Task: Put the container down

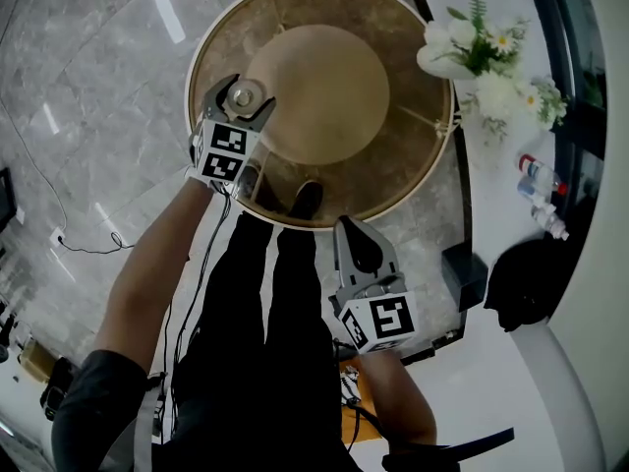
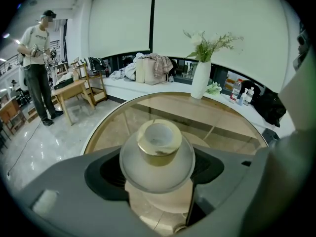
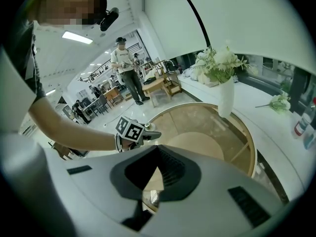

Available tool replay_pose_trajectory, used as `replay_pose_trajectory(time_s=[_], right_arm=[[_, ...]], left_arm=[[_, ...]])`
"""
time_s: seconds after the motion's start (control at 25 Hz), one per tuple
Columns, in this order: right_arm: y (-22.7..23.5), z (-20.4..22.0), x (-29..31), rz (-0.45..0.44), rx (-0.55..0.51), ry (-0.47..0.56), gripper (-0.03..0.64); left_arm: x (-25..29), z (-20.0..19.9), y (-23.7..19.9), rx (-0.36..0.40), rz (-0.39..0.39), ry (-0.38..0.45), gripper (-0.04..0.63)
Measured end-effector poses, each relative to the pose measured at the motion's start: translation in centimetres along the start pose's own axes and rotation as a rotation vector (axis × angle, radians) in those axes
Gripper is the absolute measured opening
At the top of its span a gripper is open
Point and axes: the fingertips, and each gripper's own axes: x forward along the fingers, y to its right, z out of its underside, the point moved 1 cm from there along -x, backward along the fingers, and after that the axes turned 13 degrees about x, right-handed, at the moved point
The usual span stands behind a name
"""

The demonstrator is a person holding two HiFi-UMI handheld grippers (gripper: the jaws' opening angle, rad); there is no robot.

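Frosted glass with a gold neck, the container [image 2: 157,154] sits squarely in my left gripper [image 1: 242,99], one jaw pressed to each side of its round body and the open mouth facing outward past the tips. From the head view I hold it over the near left part of the round glass table [image 1: 403,37], just inside the gold rim. I cannot tell whether its base touches the glass: in the left gripper view the jaws cover everything below the widest part of the body, and from above the marker cube hides the lower half. Through the tabletop I make out the round base of the table and the toes of my shoes [image 1: 306,199]. My right gripper [image 1: 355,232] hangs off the table's near edge, well apart from the container, its jaws drawn together with nothing between them; only a thin wedge of floor shows behind the tips. Farther right, a white vase [image 1: 438,55] of pale flowers stands on the white ledge, and small bottles [image 1: 539,181] lie beyond it, their labels too small to read.
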Motion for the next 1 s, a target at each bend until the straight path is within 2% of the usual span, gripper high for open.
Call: replay_pose_trajectory(time_s=[0.44, 0.64, 0.84, 1.0], right_arm=[[0.2, 0.5, 0.1, -0.008, 0.003, -0.008, 0.002], [-0.5, -0.2, -0.2, -0.017, -0.005, 0.005, 0.002], [-1.5, -1.2, -1.2, -0.025, -0.016, 0.033, 0.002], [-2.8, -2.7, -2.8, -0.039, -0.034, 0.067, 0.002]], left_arm=[[0.9, 0.1, 0.5, 0.006, 0.004, 0.02, 0.341], [-0.1, -0.4, 0.4, -0.024, 0.029, 0.022, 0.342], [-3.7, -1.1, 0.4, -0.063, -0.001, 0.046, 0.342], [-9.3, -2.8, 0.9, -0.104, -0.045, 0.089, 0.342]])
